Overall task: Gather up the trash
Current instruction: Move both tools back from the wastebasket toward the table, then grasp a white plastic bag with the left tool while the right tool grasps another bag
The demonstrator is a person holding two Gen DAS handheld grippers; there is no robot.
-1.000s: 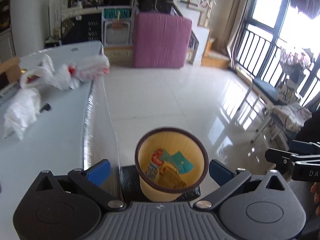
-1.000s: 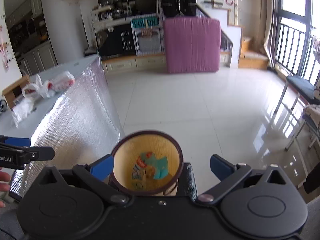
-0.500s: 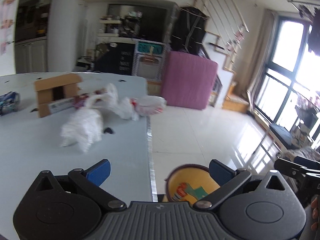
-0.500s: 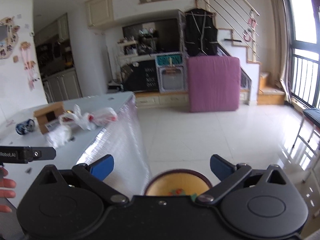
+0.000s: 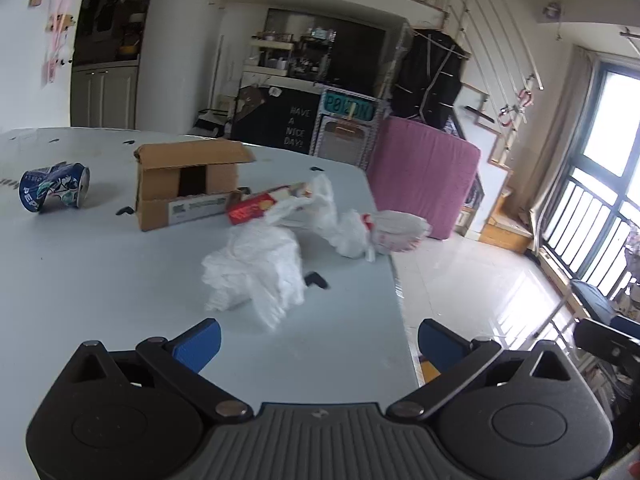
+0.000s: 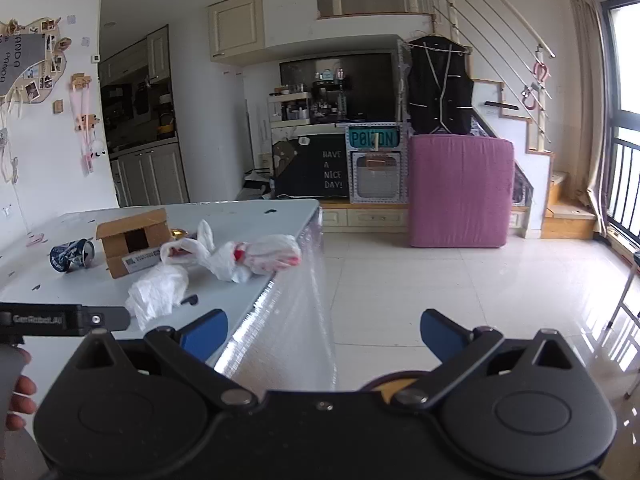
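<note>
My left gripper [image 5: 318, 344] is open over the pale table [image 5: 100, 288], empty, a short way in front of a crumpled white plastic bag [image 5: 256, 272]. Behind it lie a second white bag with red print [image 5: 384, 232], a red packet [image 5: 256, 208], an open cardboard box [image 5: 188, 184] and a crushed blue can [image 5: 54, 188]. My right gripper [image 6: 324, 330] is open and empty, off the table's right edge above the floor. The same white bag [image 6: 158, 292], box [image 6: 132, 244] and can [image 6: 72, 256] show to its left. The trash bin's rim [image 6: 396, 378] peeks out just below it.
The table's foil-wrapped side [image 6: 288, 328] drops to a glossy tiled floor [image 6: 460, 288]. A pink mattress [image 6: 460, 192] stands against the cabinets at the back. A chair [image 5: 596, 304] and window railing are at the right. A hand [image 6: 18, 396] holds the left gripper's handle.
Both grippers have lifted and tilted up from the yellow bin; the left one swung left over the table toward the white bag. The bin has dropped almost out of both views.
</note>
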